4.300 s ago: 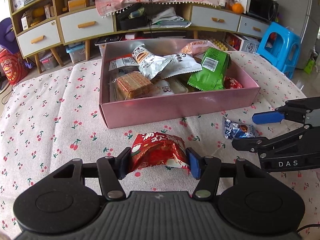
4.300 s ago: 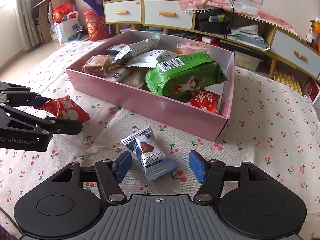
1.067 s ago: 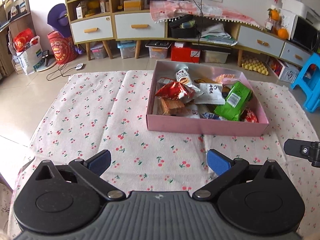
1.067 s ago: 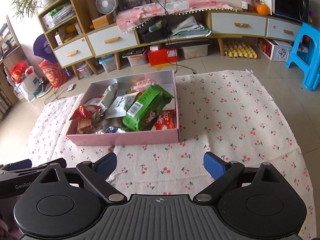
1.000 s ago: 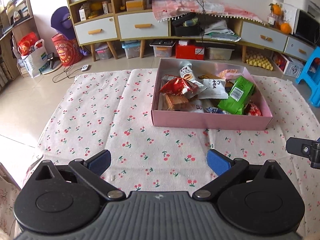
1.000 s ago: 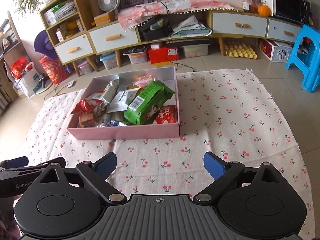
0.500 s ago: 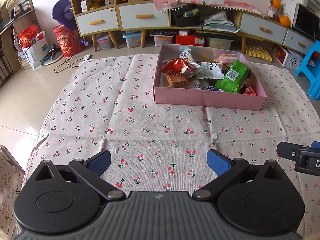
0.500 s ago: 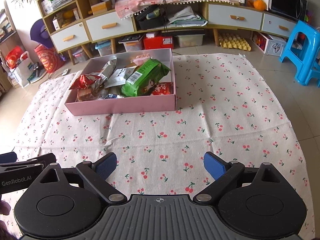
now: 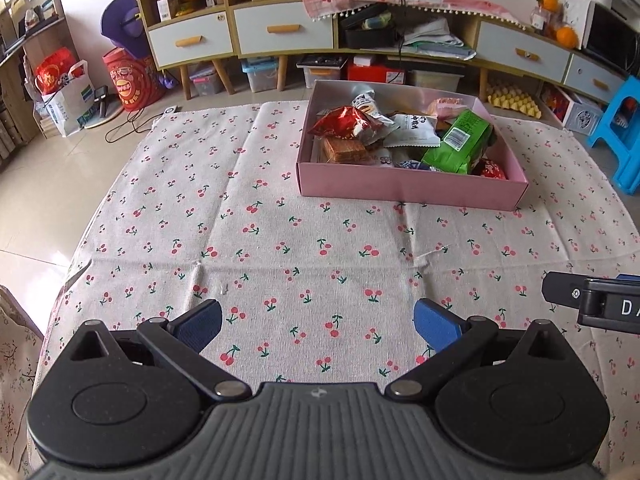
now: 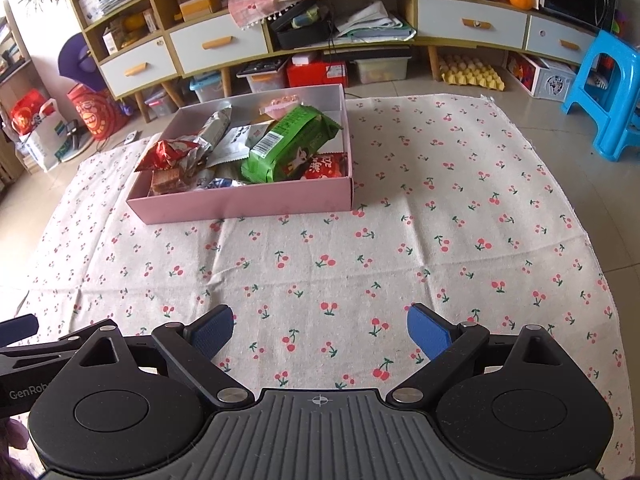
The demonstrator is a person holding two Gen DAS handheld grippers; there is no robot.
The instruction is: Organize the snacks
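A pink box (image 9: 408, 191) (image 10: 248, 202) sits on the cherry-print cloth (image 9: 280, 240) (image 10: 400, 240), far from both grippers. It holds several snacks: a red packet (image 9: 340, 122) (image 10: 166, 154), a green packet (image 9: 458, 142) (image 10: 292, 144), a brown wafer pack (image 9: 344, 149), a white packet (image 9: 414, 130) and a blue chocolate wrapper (image 10: 220, 183). My left gripper (image 9: 318, 322) is open and empty above the near cloth. My right gripper (image 10: 320, 330) is open and empty too; its side shows at the right edge of the left wrist view (image 9: 592, 300).
Low cabinets with drawers (image 9: 280, 32) (image 10: 220, 46) and storage bins stand behind the cloth. A blue stool (image 10: 604, 88) stands at the right. Red bags (image 9: 128, 80) and a white bag (image 9: 68, 96) sit on the tiled floor at the left.
Both grippers released their snacks into the box and have pulled back and up; the box now looks smaller and farther away. Both stay open.
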